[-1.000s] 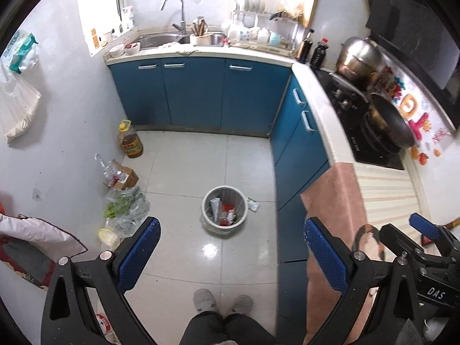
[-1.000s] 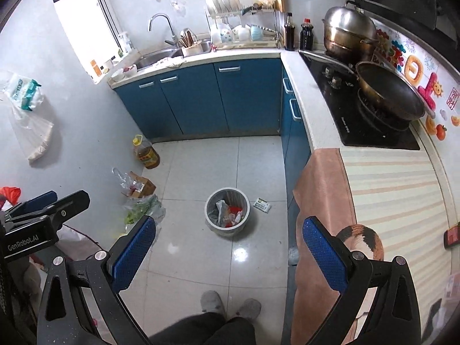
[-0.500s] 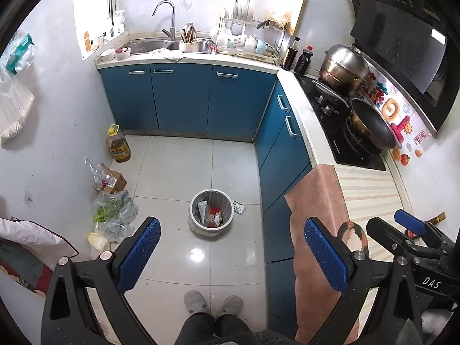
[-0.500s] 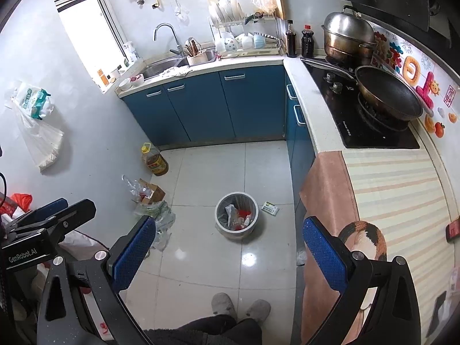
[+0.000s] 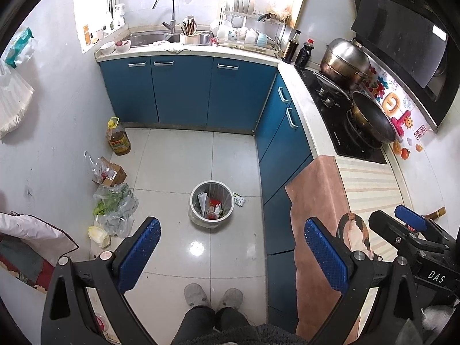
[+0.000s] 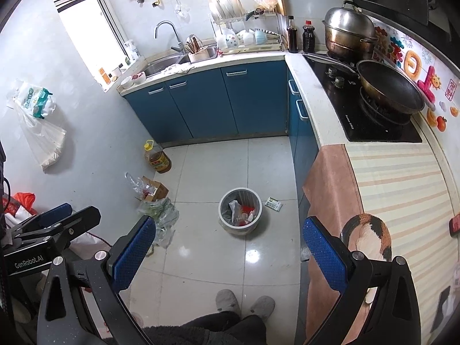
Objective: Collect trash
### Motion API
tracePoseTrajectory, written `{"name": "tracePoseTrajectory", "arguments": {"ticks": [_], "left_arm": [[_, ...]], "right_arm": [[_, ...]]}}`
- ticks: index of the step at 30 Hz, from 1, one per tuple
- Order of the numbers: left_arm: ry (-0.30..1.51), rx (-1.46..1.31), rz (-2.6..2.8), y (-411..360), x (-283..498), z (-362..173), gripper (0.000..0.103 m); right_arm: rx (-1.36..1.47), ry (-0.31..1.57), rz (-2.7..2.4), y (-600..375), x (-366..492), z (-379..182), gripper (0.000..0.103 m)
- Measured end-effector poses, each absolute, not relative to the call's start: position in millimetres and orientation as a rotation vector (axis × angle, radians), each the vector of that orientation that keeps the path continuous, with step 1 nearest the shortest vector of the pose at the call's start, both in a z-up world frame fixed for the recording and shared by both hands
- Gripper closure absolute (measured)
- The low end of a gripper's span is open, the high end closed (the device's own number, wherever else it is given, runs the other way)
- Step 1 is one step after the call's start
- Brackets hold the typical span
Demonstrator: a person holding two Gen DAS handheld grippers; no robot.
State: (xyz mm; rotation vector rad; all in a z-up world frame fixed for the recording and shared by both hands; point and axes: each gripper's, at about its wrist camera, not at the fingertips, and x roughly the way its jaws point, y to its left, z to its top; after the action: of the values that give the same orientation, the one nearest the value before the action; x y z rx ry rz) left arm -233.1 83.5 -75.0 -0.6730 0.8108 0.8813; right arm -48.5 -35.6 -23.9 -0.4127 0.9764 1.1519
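Left wrist view, left gripper (image 5: 231, 251) jaws wide with nothing between, textured blue pads, round ribbed grey bin (image 5: 211, 207) of crumpled trash on glossy floor tiles (image 5: 178, 161), small flat wrapper (image 5: 239, 199) just beside it, right gripper (image 6: 230, 248) equally wide, crinkled plastic bags (image 5: 115, 210) near wall.

Both your wrist cameras look down from high above the kitchen floor, facing the sink counter (image 5: 184, 49). Your left view sits slightly left of your right view; each catches the other gripper at its edge. Both share the trash bin (image 5: 211, 205) (image 6: 240, 214), cabinets and stove (image 6: 371, 115).
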Motion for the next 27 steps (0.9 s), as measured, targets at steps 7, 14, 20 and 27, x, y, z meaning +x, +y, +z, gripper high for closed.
{"name": "tracePoseTrajectory", "arguments": {"ticks": [7, 14, 20, 27], "left_arm": [[0.813, -0.691, 0.883, 76, -236, -81, 0.001], [0.817, -0.702, 0.887, 75, -237, -81, 0.001], [0.819, -0.701, 0.885, 75, -238, -81, 0.001], [0.826, -0.71, 0.883, 70, -240, -81, 0.001]], "right_arm": [[-0.415, 0.981, 1.152, -40, -48, -26, 0.0], [-0.426, 0.99, 1.152, -43, -49, -29, 0.0], [-0.425, 0.993, 1.151, -44, -50, -29, 0.0], [-0.426, 1.002, 1.152, -51, -53, -31, 0.0]]}}
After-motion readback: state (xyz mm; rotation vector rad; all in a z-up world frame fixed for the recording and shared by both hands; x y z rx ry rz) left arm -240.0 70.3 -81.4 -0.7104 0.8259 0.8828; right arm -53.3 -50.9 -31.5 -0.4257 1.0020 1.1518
